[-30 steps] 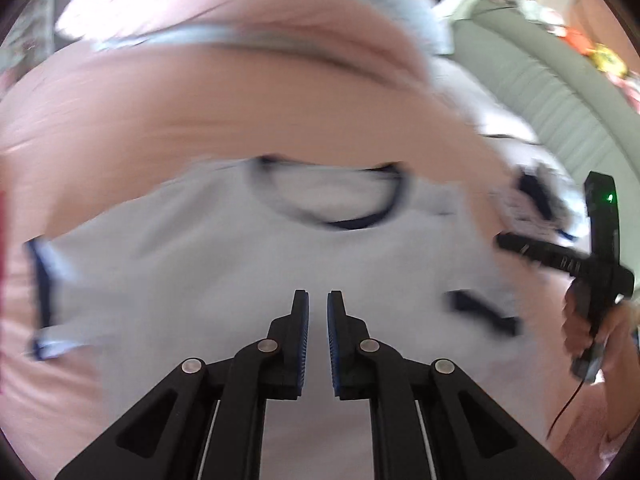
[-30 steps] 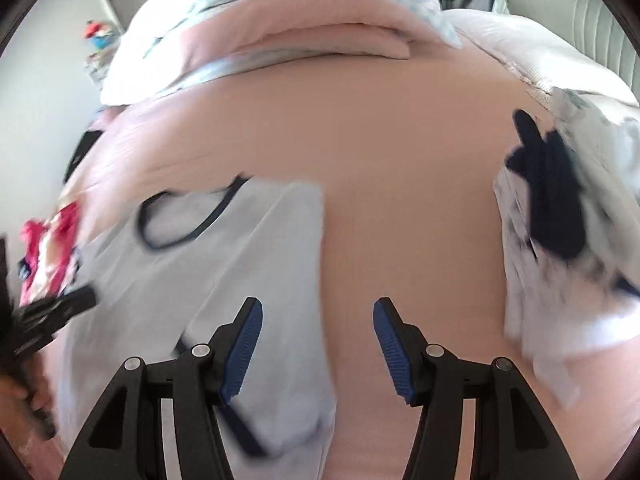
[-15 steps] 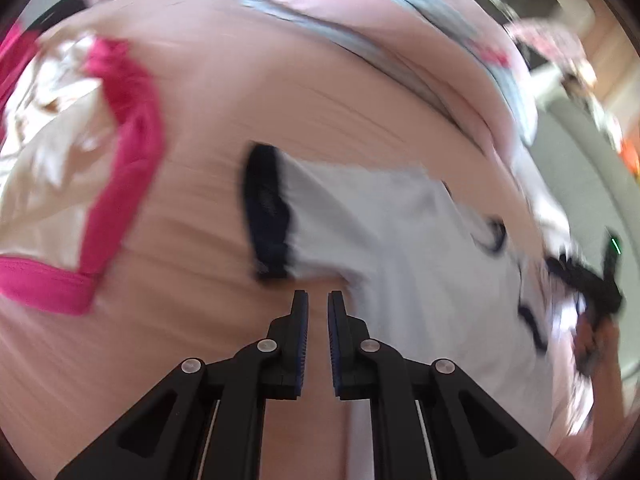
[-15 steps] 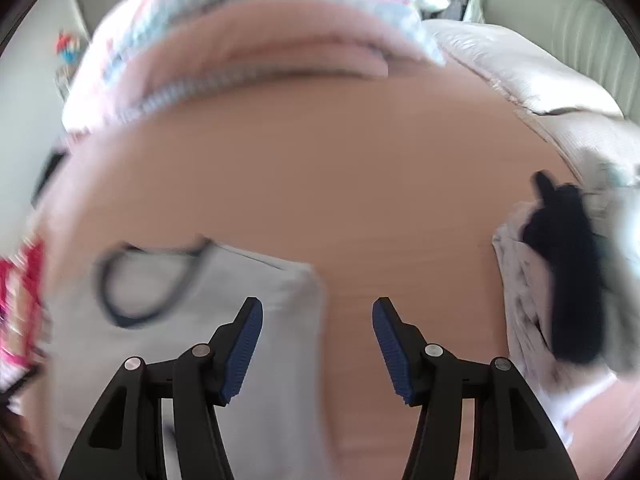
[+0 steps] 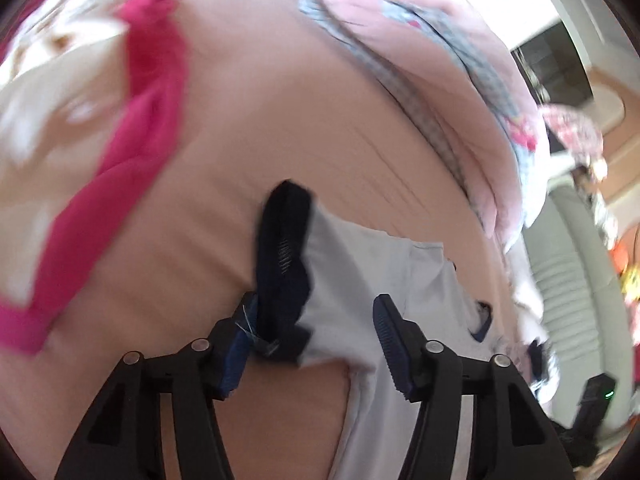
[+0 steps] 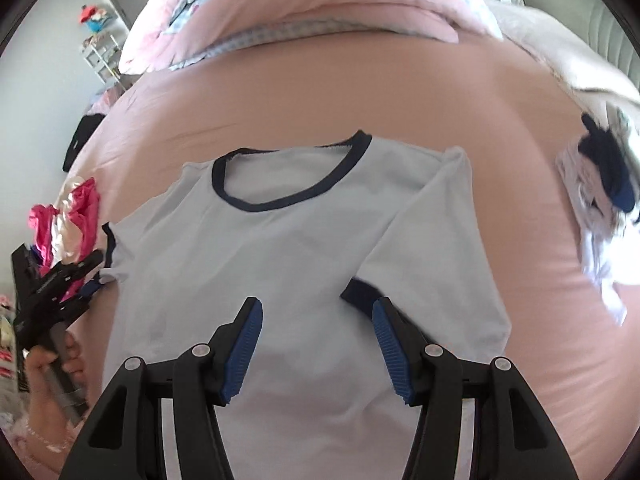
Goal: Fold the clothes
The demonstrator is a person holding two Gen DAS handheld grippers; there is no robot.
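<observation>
Shifted since a second ago: left gripper (image 5: pixel 316 304) off the chest of the shirt and over to its sleeve end, jaws then nearly together, now spread; right gripper (image 6: pixel 317 304) carried from the bare sheet beside the shirt to a spot above its chest, gap unchanged. Pink sheet (image 6: pixel 360 92): covers the bed, smooth, with a folded pink quilt (image 6: pixel 320 12) along the far edge. T-shirt (image 6: pixel 280 260): pale blue, short-sleeved, laid flat and face up in the middle of the sheet, neck toward the quilt. Pile of white and navy clothes (image 6: pixel 600 184): on the sheet well apart to the right. Pink-and-cream garment (image 5: pixel 140 120): crumpled on the sheet to the left, near the shirt's sleeve end. Folded sleeve (image 6: pixel 420 208): turned in slantwise over the chest. Collar (image 6: pixel 260 205): navy ribbed band, round, lying open. Navy cuff (image 6: pixel 360 294) of the folded sleeve: just beside the right gripper's right fingertip. Other navy cuff (image 5: pixel 284 256): on the outstretched sleeve, rumpled, raised between the left gripper's spread fingers and resting against the left pad only, the right pad clear of it over pale cloth. Right gripper: jaws parted, holding nothing, poised above the shirt. Hand (image 6: pixel 48 368): wrapped round the left gripper's handle.
</observation>
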